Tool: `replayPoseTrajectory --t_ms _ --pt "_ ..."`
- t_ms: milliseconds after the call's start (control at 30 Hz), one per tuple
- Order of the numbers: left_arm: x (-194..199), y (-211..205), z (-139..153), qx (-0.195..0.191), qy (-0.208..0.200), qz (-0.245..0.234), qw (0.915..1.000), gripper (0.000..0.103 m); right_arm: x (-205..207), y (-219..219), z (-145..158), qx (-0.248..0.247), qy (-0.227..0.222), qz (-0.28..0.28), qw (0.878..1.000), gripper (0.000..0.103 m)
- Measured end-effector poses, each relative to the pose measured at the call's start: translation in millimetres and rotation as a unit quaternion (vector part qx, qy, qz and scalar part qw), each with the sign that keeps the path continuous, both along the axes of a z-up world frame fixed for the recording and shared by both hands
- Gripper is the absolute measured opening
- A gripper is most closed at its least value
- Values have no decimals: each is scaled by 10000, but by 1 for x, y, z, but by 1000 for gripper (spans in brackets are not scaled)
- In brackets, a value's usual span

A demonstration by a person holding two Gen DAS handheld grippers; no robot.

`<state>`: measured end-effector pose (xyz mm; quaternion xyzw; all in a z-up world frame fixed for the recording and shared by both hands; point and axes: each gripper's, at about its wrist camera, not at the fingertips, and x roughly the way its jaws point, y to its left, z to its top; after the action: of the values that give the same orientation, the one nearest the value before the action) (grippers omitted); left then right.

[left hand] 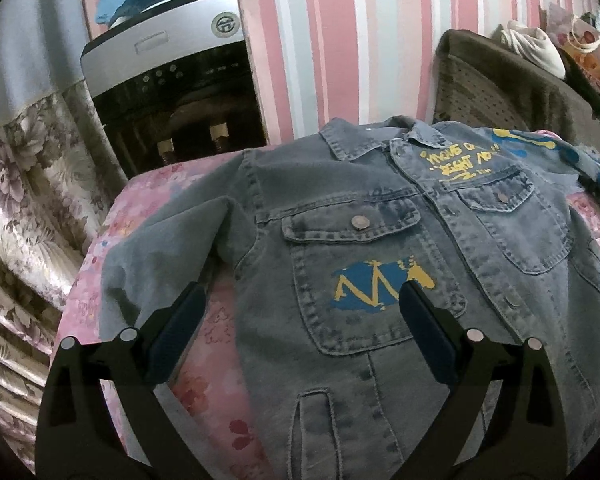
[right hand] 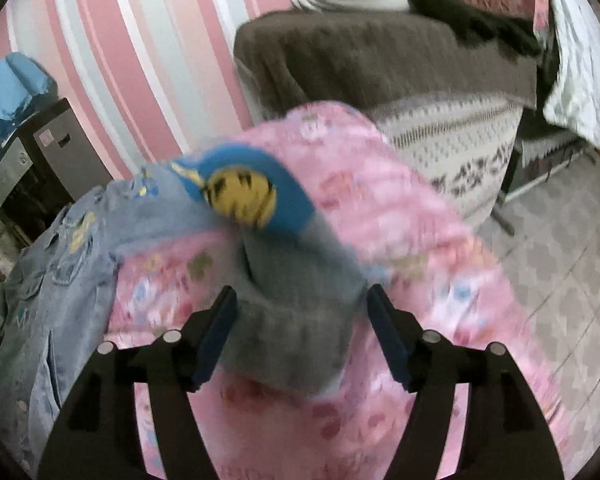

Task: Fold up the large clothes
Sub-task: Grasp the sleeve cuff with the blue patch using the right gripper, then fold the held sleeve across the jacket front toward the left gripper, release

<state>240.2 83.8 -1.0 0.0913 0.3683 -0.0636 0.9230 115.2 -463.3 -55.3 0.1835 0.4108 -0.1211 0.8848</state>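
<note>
The right gripper (right hand: 300,332) is standing wide open around the grey cuff of the denim jacket's (left hand: 400,248) sleeve (right hand: 296,320), not pinching it, while the left gripper (left hand: 304,312) is hovering agape, empty, over the jacket lying front-up on the pink floral bedcover (left hand: 204,336), collar pointing toward the striped wall (left hand: 360,40).

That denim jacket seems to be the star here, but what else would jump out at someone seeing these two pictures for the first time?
The denim jacket lies face up, spread on a pink floral cover, with yellow lettering by its collar and a blue-and-yellow patch on a chest pocket. In the right wrist view its sleeve, bearing a yellow smiley face on blue, lies between the right gripper's open fingers. Pink striped wallpaper fills the background.
</note>
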Motion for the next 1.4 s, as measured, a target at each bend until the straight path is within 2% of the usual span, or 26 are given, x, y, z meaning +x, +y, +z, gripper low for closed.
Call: replayPoseTrajectory --t_ms 33,67,100,133,167,200,333,433,600,833,933,1067,1167,1267,1333,1400 --pt "0 0 0 6 -4 -24 10000 97 -1 2 -6 93 85 -15 9999 68" --pt "0 -1 0 12 -11 -39 10000 97 -1 2 -10 215 109 -12 9997 64" --pt "1 -2 0 17 -15 -38 10000 97 -2 5 -13 390 78 24 9992 45" --pt "2 -2 0 16 -12 -30 10000 97 -1 8 -12 359 31 37 9993 36" --pt "2 -2 0 7 -18 -31 10000 97 1 13 -8 135 6 52 9999 19" --pt "3 -1 2 -11 -30 -31 10000 97 2 17 -3 4 -54 110 9999 15" --pt "8 -1 6 -46 -68 -39 10000 97 11 46 31 -91 -443 692 9966 12" --pt "13 -1 11 -67 -127 -49 9999 97 27 82 58 -227 -661 1244 9898 12" --pt "23 -3 15 -103 -203 -84 9997 98 70 138 76 -575 -649 1981 9763 12" --pt "53 5 8 -292 -15 -75 9995 98 141 230 67 -916 -249 3062 9472 12" --pt "66 7 1 -164 4 -29 9999 98 164 259 58 -1074 -113 3375 9351 11" --pt "82 16 -3 -241 64 47 9997 98 187 294 61 -765 -144 3785 9223 11" --pt "89 24 -5 -317 79 124 9994 98 202 332 62 -527 -158 4189 9063 11" --pt "95 32 -6 -376 99 234 9990 98 223 369 44 -308 74 4463 8943 11" --pt "97 36 -9 -389 148 271 9988 98 230 380 28 -290 150 4453 8948 12" --pt "98 37 -12 -314 176 272 9990 98 232 379 19 -31 136 4399 8979 18"
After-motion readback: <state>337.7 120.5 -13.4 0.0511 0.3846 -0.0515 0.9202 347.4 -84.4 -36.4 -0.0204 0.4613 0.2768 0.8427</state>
